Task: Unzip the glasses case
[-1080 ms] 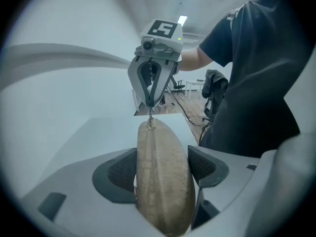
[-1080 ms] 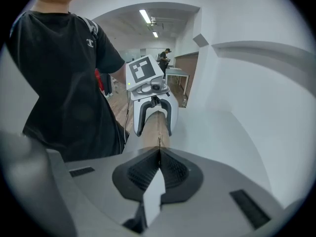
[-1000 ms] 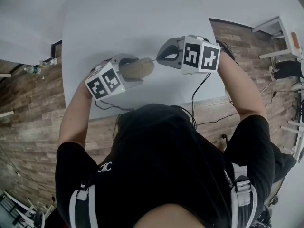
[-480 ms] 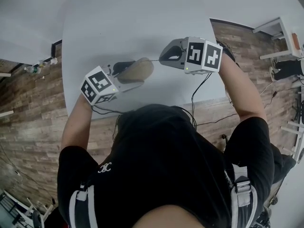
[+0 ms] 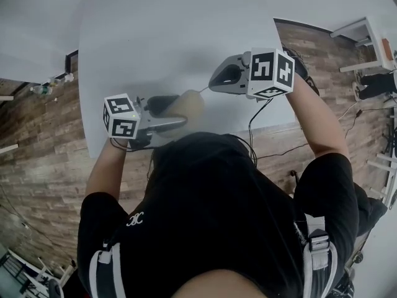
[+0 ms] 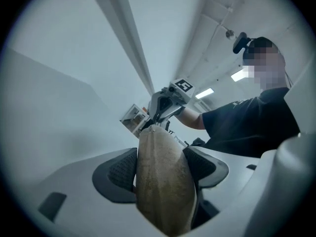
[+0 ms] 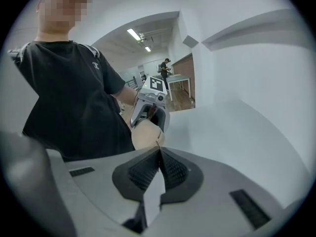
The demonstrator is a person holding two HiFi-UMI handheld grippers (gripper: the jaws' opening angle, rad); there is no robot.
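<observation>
Office-like room: white table (image 5: 173, 42), plank floor (image 5: 37, 154), ceiling strip lights (image 7: 132, 34).

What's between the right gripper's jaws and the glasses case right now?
Only the thin zipper pull, running from the glasses case into the shut right gripper; the right gripper view shows it.

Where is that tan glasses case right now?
Head view, left of centre: the glasses case is held above the table by its near edge, clamped in the left gripper, the right gripper pinching its zip pull.
</observation>
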